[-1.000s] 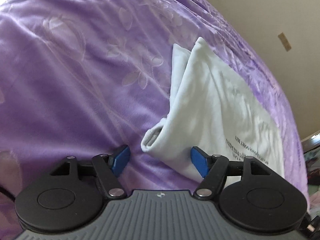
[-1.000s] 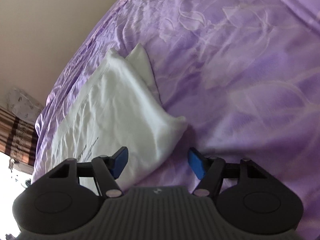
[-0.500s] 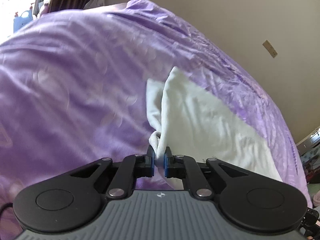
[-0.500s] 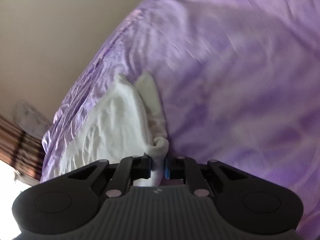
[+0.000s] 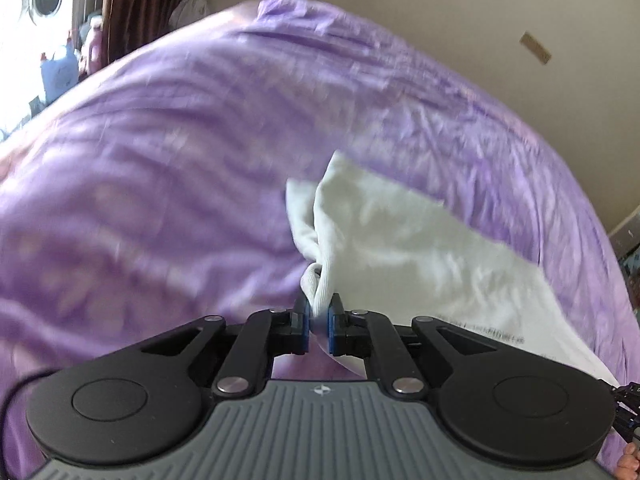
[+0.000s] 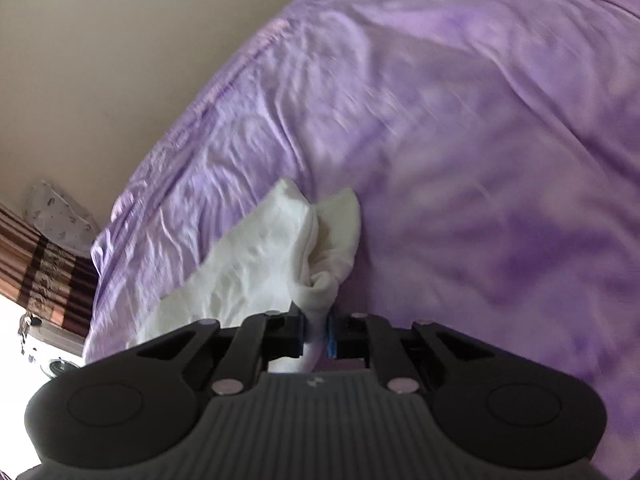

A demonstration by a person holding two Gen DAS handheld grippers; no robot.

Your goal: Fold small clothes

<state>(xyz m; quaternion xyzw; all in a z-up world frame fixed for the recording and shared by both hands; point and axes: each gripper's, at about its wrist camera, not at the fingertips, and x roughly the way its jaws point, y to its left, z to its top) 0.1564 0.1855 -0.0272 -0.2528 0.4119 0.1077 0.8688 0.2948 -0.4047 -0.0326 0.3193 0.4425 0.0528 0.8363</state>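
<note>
A small white garment with a line of dark print lies on the purple bed cover. My left gripper is shut on a bunched corner of it, lifted off the cover. In the right wrist view the same white garment trails to the left, and my right gripper is shut on another gathered corner, also raised. The cloth hangs stretched from both grips. Its far end still rests on the bed.
The purple bed cover fills most of both views. A beige wall runs behind the bed. A striped curtain and a patterned pillow sit at the left edge, and a bright window area at the upper left.
Both grippers went from open beside the garment's near corners to shut on them. Both then rose, pulling the pinched corners up off the bed.
</note>
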